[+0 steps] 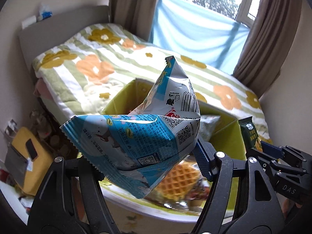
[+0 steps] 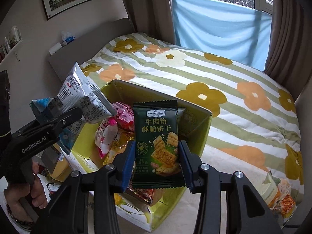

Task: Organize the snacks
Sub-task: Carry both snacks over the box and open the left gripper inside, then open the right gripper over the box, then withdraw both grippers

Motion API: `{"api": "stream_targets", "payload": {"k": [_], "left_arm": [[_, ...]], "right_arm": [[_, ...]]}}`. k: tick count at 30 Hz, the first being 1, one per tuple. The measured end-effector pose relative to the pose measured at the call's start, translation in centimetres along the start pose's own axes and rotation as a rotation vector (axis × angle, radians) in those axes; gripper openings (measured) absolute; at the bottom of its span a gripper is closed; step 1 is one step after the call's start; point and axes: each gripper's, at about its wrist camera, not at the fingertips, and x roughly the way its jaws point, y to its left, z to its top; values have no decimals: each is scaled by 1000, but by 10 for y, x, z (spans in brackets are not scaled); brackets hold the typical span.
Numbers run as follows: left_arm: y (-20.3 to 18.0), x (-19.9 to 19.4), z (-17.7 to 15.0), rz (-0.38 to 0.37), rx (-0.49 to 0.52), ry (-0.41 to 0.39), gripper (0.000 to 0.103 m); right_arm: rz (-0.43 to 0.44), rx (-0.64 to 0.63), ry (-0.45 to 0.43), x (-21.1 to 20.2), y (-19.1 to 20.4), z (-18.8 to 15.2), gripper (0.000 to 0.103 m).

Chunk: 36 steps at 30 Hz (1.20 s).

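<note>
The open yellow-green cardboard box (image 2: pixel 202 132) on the flowered bed (image 2: pixel 243 81) holds pink wrapped sweets (image 2: pixel 120 120), a waffle pack (image 1: pixel 175 181) and other snacks. The right tool (image 2: pixel 157 164) is closed on a dark green cracker packet (image 2: pixel 158 146), upright above the box. The left tool (image 1: pixel 148 167) clamps a crumpled blue-and-silver snack bag (image 1: pixel 136 136) — folded, barcode up — just left of it.

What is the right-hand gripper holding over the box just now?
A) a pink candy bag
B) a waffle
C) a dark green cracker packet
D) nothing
C: the right gripper clamps an upright dark green cracker packet between its blue pads, above the yellow-green box; the left gripper holds the blue and silver bag.
</note>
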Motion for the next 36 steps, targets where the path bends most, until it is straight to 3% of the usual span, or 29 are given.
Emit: {"api": "stream_targets", "payload": {"k": [2,5,7,8,13,21,27,28,30,31,32,36], "left_arm": [[10,12,-1,-9,19,37,68],[22,24,-1,-87,52,88,73],[22,27,-4,-153,80,122,89],[21,27,-7,-156,90,129,102],[34,33,-19,-146,100,186,103],[37,8,-12,-84,149,127,103],[26,-2,-4,-85,167,93,103],[25,-3,-3,-85,168,90,103],[22,-5,-1,-82,174,85,103],[20,-6,-1,-78,180,84,103],[19,-6,-2,-72,184,83,103],[16,-8,-5,-64,192,87,103]], "right_arm": [[-9,30,18,10,4,-3,41],[-27,66,39,17,7,-7,41],[-43,80,49,18,6,-8,41],[-54,89,54,18,5,-9,41],[-87,133,81,21,-5,-14,41],[-82,148,104,31,-6,-14,41],[-30,172,112,40,-8,-2,41],[-26,175,109,42,-8,-1,43],[-25,182,84,41,-8,1,68],[-13,187,67,39,-8,1,96],[7,189,57,37,-7,-1,103],[14,180,50,31,-4,-8,103]]}}
